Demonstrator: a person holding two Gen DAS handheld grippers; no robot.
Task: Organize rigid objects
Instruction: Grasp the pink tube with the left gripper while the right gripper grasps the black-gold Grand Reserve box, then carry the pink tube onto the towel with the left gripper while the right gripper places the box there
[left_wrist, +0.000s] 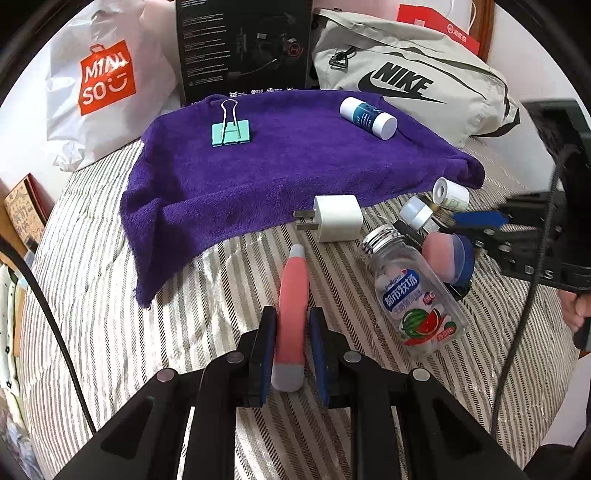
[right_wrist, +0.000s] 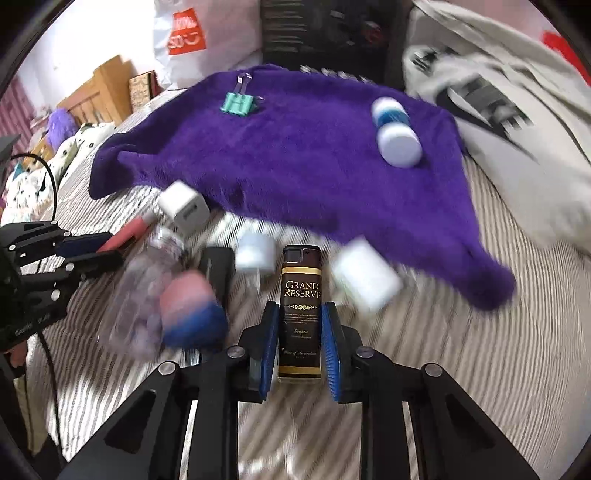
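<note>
In the left wrist view my left gripper (left_wrist: 293, 314) is shut on a pink pen-like tube (left_wrist: 293, 280) with grey ends, low over the striped bedding (left_wrist: 110, 295). In the right wrist view my right gripper (right_wrist: 300, 308) is shut on a dark "Grand Reserve" lighter (right_wrist: 301, 288), which stays sharp against a blurred background. A purple towel (left_wrist: 295, 166) carries a teal binder clip (left_wrist: 231, 133) and a white-and-blue bottle (left_wrist: 367, 117). In front of the towel lie a white charger plug (left_wrist: 338, 218), a clear candy bottle (left_wrist: 413, 291), a pink-and-blue sponge (left_wrist: 447, 258) and a small white roll (left_wrist: 450, 192).
A Miniso bag (left_wrist: 99, 81), a black box (left_wrist: 243, 48) and a grey Nike bag (left_wrist: 406, 77) line the back behind the towel. A black cable (left_wrist: 55, 317) runs down the left side. A hand (left_wrist: 576, 310) shows at the right edge.
</note>
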